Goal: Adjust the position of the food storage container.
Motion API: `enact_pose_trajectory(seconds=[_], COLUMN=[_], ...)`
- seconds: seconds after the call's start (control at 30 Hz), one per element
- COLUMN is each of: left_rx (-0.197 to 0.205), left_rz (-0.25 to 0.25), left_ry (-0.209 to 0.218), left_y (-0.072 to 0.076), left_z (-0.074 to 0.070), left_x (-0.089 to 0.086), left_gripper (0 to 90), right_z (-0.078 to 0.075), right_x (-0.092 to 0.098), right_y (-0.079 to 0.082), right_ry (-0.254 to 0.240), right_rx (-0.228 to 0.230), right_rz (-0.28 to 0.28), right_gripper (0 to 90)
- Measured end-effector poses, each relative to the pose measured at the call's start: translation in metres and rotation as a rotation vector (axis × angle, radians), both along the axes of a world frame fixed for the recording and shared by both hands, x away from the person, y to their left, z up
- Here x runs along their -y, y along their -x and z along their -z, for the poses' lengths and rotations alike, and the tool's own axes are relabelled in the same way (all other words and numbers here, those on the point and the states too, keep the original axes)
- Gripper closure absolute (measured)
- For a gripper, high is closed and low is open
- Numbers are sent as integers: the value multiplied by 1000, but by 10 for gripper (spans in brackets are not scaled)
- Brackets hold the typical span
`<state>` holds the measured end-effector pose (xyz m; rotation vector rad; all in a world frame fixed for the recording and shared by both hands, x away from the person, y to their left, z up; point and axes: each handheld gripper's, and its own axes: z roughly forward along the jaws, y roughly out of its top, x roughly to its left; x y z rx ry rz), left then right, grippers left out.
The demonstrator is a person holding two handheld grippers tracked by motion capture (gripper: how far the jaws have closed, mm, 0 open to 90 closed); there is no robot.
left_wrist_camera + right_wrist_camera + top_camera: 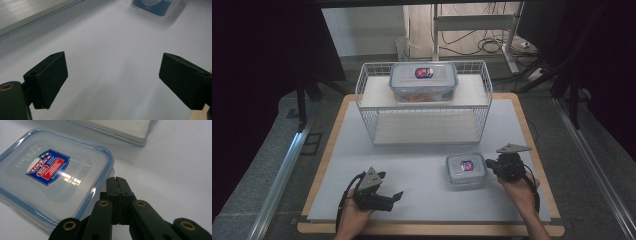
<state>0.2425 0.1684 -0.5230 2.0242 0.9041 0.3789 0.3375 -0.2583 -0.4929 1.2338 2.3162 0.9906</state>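
A small clear lidded container [466, 169] with a blue rim and a red-and-blue label sits on the white table top at the front right. My right gripper [489, 164] lies just to its right with the jaws pressed together and nothing between them. In the right gripper view the shut tips [117, 180] stand beside the rim of the container [50, 177]; whether they touch it I cannot tell. My left gripper [393, 197] rests near the front left, open and pointing right. Its wide-apart jaws [112, 72] hold nothing, and the small container [156, 5] shows far ahead.
A white wire rack [372, 107] with two shelves stands at the back middle of the table. A larger clear container [423, 81] with a blue rim sits on its top shelf. The wooden table edge [432, 230] runs along the front.
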Motion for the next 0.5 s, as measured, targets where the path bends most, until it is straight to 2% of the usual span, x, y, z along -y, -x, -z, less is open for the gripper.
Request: enact_pose_trajectory(seconds=[0.5], left_rx=[-10], left_rz=[-5], left_ry=[-4], left_y=[-1], left_z=[1], left_x=[0], left_gripper=[84], right_z=[1], right_x=[-37], right_y=[16], right_ry=[-21], right_rx=[-24], right_rz=[-118], right_gripper=[896])
